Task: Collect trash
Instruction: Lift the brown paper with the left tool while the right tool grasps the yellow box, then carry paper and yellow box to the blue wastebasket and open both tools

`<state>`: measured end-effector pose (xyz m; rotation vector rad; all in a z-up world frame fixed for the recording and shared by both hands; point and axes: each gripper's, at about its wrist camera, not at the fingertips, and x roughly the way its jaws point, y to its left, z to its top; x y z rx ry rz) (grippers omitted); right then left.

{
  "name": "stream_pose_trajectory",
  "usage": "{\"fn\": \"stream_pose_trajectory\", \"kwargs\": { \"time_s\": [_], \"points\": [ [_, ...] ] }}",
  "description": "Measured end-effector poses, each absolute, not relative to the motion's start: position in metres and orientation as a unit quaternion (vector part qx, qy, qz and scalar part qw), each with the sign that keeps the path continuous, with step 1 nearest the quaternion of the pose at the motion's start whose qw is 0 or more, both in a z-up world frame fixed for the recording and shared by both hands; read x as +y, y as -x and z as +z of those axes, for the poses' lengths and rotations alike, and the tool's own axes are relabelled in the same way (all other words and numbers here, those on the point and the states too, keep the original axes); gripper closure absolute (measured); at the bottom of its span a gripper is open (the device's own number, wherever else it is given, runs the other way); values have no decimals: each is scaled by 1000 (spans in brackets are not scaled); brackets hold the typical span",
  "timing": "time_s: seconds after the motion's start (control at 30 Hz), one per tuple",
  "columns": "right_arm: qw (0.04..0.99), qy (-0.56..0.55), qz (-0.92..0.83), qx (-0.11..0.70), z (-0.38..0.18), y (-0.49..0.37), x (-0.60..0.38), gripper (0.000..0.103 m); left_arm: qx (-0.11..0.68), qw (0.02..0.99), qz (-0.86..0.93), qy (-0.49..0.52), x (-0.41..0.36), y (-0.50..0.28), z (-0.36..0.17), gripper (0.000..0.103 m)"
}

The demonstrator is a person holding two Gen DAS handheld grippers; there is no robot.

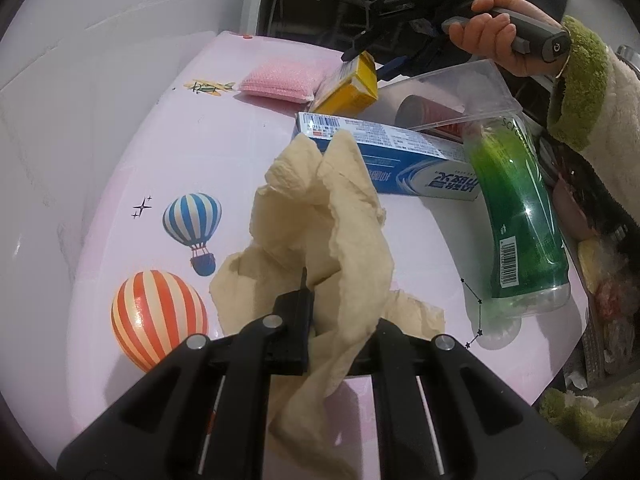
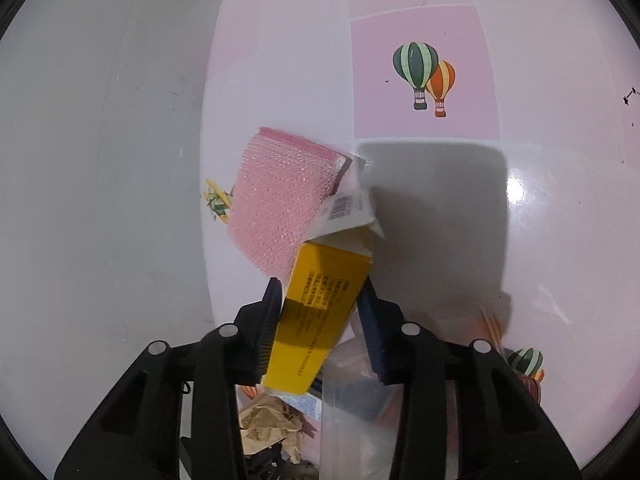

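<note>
So the right tongs (image 2: 320, 320) have the yellow carton (image 2: 320, 308) sitting between their 2 fingers, pads pressed against its long side walls, so it reads as pinched. The carton's long axis runs straight out along the fingers, with its torn-open flap end pointing away and leaning on the pink mesh scrubber (image 2: 280, 196). That lineup is what the next lift depends on, I'd guess: pull back along the axis and the flap should slide off the scrubber.

The left tongs (image 1: 308, 320) are pressed together on a crumpled beige paper towel (image 1: 320, 216), soft and floppy, draping down over the glossy pink balloon-print surface (image 1: 120, 160). The other hand is nowhere near the carton.

Other stuff: a rigid blue toothpaste box (image 1: 400, 156), a clear green bottle (image 1: 516, 216) lying on its side, and a clear plastic lid (image 1: 460, 92) over a red can.
</note>
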<state>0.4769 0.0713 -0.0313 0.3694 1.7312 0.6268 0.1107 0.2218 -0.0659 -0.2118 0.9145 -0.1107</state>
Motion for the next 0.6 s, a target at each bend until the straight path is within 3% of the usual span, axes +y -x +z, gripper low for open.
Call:
{"fn": "stream_pose_trajectory", "kwargs": {
  "time_s": [0.6],
  "points": [
    [641, -301, 373, 600, 78, -417, -31, 71, 390, 916, -59, 78, 206, -98, -15, 97]
  ]
}}
